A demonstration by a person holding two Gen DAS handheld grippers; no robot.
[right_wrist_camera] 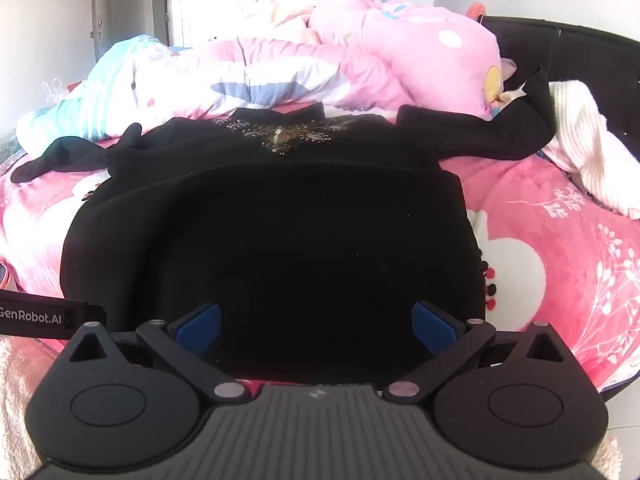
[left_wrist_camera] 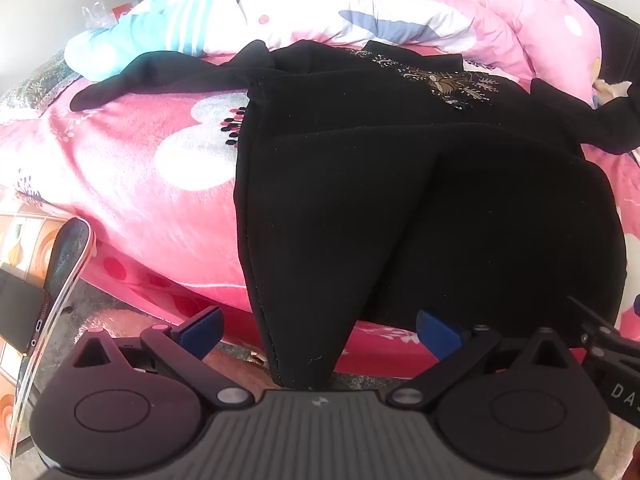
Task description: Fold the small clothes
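- We hold the left gripper (left_wrist_camera: 318,330) wide apart and gripping nothing, at the near hem of the black top (left_wrist_camera: 400,208), whose left corner droops over the bed edge.
- We hold the right gripper (right_wrist_camera: 316,326) just as wide, also bare, centred on that hem.
- The black top lies straight ahead on the pink blanket (right_wrist_camera: 560,280), its long axis running away from us and its sleeves spread sideways, so we judge both grippers about equally near.

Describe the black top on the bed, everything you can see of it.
The black top looks like soft knit, with beaded gold-and-silver embroidery at the chest. Its hem is folded up over the body; both sleeves are spread sideways. It lies on the pink blanket, its near edge overhanging the bed. Neither open gripper touches it.
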